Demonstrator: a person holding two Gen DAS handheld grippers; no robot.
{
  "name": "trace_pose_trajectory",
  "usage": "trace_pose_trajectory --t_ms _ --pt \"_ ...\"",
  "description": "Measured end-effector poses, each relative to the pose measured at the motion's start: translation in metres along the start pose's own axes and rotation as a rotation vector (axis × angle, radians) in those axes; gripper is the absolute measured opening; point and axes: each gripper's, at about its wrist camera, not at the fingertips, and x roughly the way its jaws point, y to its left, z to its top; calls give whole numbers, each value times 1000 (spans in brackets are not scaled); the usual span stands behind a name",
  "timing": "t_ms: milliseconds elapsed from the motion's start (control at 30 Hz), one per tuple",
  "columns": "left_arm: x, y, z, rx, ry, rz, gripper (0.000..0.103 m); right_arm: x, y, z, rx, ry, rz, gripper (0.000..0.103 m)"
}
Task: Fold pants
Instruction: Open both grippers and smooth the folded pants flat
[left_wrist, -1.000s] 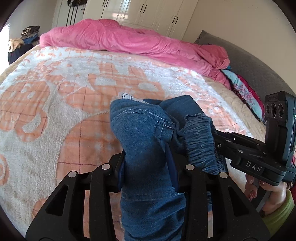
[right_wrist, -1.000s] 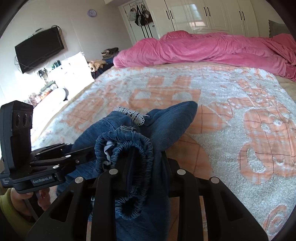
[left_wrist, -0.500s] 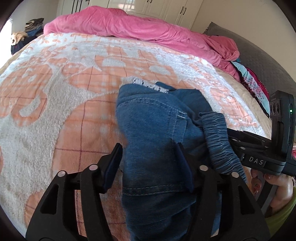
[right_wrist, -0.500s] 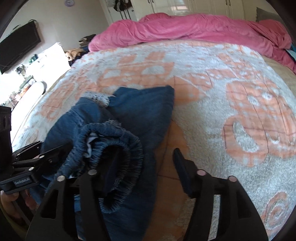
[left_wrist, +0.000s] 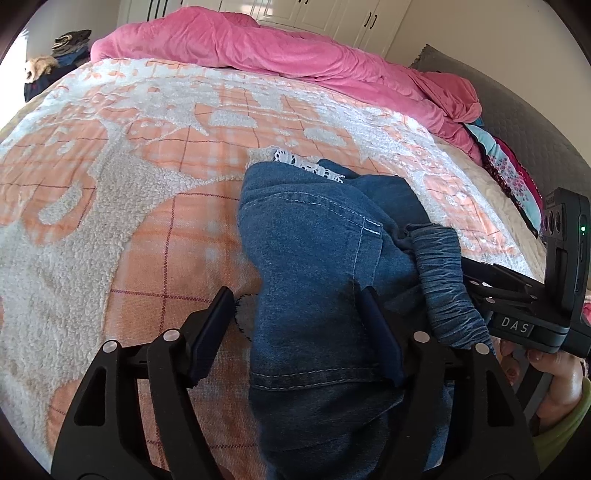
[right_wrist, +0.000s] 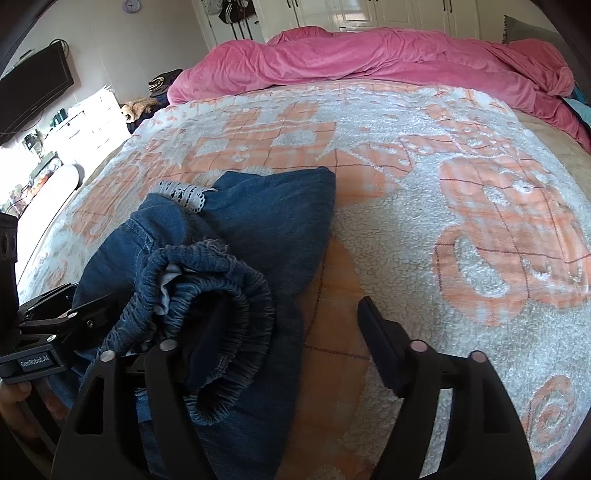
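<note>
Pants bunched on the bed

Pants (left_wrist: 310, 258), blue denim, lay folded in a heap on the orange-and-white blanket (left_wrist: 110, 221). Left tongs (left_wrist: 295, 314) opening, denim between but unpressed. Right tongs (right_wrist: 295, 332) opening too, elastic waistband (right_wrist: 221, 295) draped over one finger.

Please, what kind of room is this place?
Most likely a home bedroom: a wide bed under a peach blanket, a pink duvet heaped at its far side, white wardrobe doors behind, and a wall television.
</note>
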Motion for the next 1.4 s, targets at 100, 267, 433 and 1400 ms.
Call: trace_pose_trajectory --t_ms 100,267,433,1400 --pt "-1 -1 1 1 -1 -2 65 -2 -1 -1 4 -2 -3 73" --pt "-6 -4 1 2 -8 -5 72 -8 0 -2 9 -15 -6 73" --pt "-15 -6 4 1 -29 -12 77 -17 1 -3 21 -37 -9 76" --pt "-122 -18 -18 32 -205 62 94 -132 56 -27 -112 -309 -51 98"
